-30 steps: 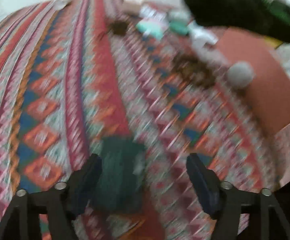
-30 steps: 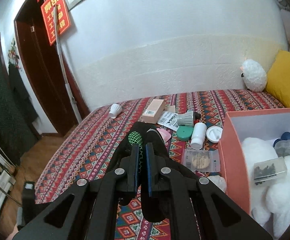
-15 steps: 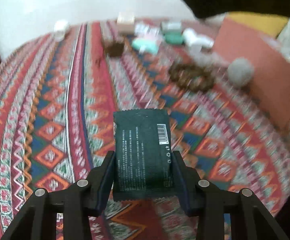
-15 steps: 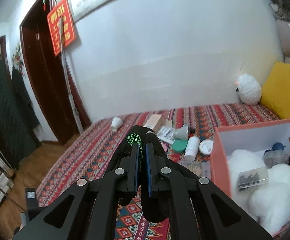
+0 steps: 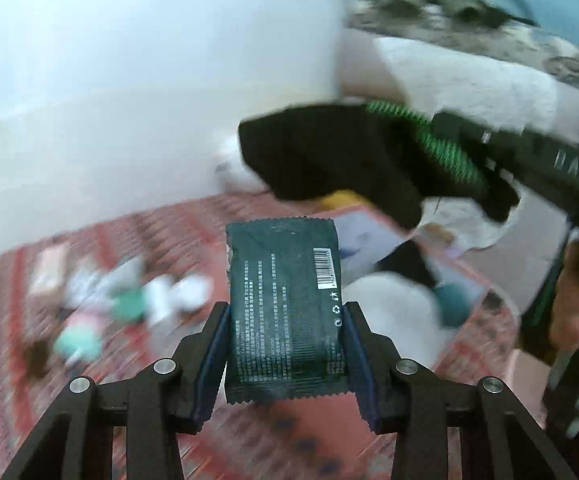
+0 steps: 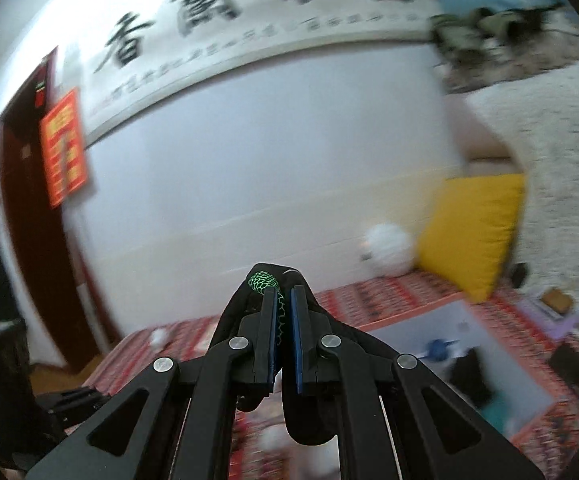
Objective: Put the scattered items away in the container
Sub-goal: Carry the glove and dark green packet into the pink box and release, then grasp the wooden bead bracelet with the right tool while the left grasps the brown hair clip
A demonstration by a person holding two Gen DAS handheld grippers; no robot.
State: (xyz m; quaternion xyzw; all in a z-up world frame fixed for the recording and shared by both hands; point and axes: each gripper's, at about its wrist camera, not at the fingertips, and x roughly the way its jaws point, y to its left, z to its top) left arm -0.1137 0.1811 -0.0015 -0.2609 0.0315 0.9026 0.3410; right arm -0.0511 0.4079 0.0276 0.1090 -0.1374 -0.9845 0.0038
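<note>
Above the patterned bedspread (image 5: 137, 236), dark green packet (image 5: 285, 308).

A dark green sachet (image 5: 285, 304) with white print and a barcode stands upright at lower centre of the left wrist view, pinched at both side edges. A black sock with green trim (image 6: 265, 284) hangs folded at lower centre of the right wrist view. The orange-walled box (image 6: 445, 300) sits lower right, blurred.
</note>
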